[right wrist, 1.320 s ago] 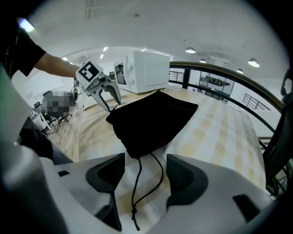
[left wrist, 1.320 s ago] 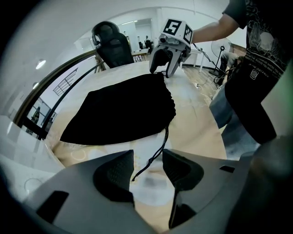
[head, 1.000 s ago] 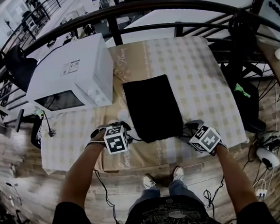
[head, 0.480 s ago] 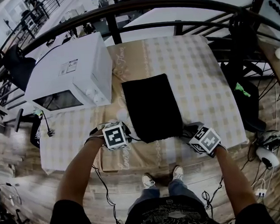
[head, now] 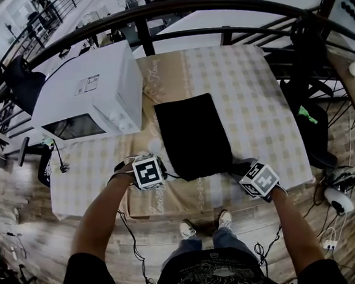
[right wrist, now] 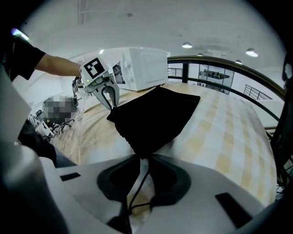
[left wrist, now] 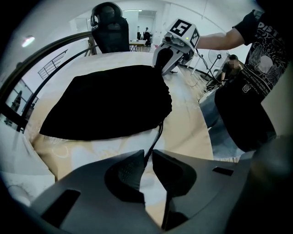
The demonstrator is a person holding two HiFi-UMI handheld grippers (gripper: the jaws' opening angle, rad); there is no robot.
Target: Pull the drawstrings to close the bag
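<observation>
Black fabric bag (head: 192, 137) lies flat on the checked counter (head: 260, 100), its mouth towards you by the front edge. The microwave (head: 93, 93) stands near its left side, and bare cloth lies open to its right and beyond, up to the railing (head: 215, 5). Your left gripper (left wrist: 147, 153) sits at the near left corner, its fingers (left wrist: 123, 175) closing with the left drawstring (left wrist: 157, 134) in the narrow gap between them; your right gripper (right wrist: 144, 157), at the near right corner, is likewise closing around the right drawstring (right wrist: 139, 190), not yet pinched.
</observation>
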